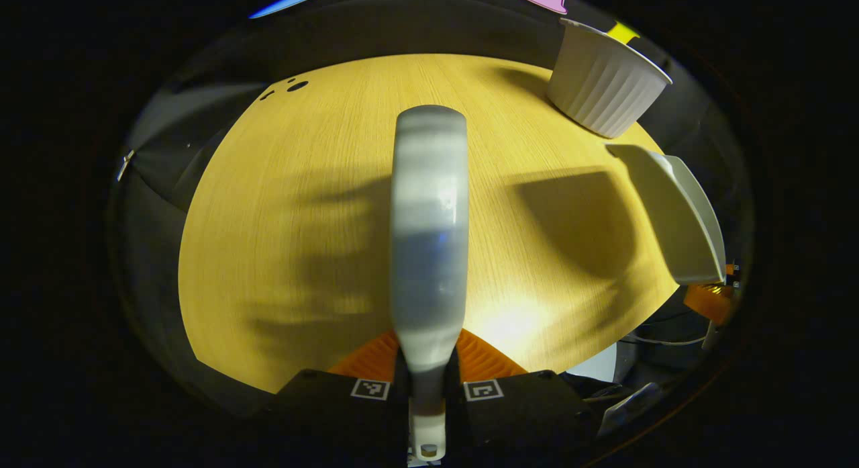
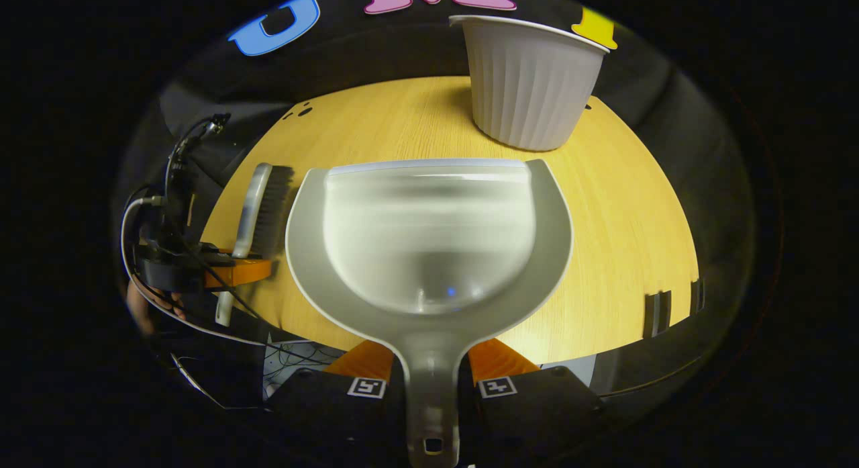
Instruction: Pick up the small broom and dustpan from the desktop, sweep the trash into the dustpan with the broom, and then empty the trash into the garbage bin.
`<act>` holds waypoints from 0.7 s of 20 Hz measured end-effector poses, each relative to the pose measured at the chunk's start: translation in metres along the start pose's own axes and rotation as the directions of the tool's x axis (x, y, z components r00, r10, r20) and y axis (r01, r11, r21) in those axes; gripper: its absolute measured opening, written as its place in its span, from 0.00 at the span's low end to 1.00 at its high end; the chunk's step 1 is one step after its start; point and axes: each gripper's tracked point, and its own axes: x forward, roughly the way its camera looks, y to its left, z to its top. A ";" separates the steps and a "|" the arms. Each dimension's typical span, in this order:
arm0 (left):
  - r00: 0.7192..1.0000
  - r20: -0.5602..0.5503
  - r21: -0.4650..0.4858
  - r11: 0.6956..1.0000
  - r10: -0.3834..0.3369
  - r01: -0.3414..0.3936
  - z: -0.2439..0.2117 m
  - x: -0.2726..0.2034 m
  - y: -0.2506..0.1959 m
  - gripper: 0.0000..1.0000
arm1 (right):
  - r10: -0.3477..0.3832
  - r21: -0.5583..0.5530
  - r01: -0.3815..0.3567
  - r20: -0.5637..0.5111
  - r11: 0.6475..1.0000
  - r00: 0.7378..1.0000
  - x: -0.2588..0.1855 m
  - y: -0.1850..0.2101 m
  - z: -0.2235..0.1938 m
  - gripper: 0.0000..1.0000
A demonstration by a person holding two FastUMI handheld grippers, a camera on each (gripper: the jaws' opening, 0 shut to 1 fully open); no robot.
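Note:
My left gripper is shut on the handle of the small grey broom, which points straight ahead over the wooden desktop. My right gripper is shut on the handle of the pale grey dustpan, held level above the desktop with its pan looking bare. In the right gripper view the broom with its dark bristles and the left gripper sit at the left. In the left gripper view the dustpan hangs at the right edge. The white ribbed garbage bin stands at the far side of the table.
The bin also stands at the far right in the left gripper view. Small dark specks lie near the far left edge of the desktop. Cables and a hand are at the left beyond the table edge.

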 end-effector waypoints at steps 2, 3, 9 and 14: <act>0.999 -0.040 -0.017 1.000 0.004 -0.005 0.004 0.005 -0.002 0.26 | 0.015 -0.010 -0.015 -0.021 1.000 1.000 0.021 -0.001 -0.002 0.35; 0.997 -0.072 -0.039 0.999 0.009 -0.011 0.004 0.009 -0.002 0.27 | 0.024 -0.008 -0.024 -0.041 1.000 0.999 0.034 0.000 -0.002 0.35; 0.982 -0.175 -0.038 0.996 0.075 -0.083 0.007 0.017 0.001 0.28 | -0.015 -0.043 0.010 -0.104 0.999 0.994 0.063 -0.009 0.013 0.36; 0.974 -0.204 -0.021 0.994 0.100 -0.107 0.006 0.016 -0.003 0.30 | 0.002 -0.027 -0.005 -0.127 1.000 0.992 0.074 -0.006 0.025 0.37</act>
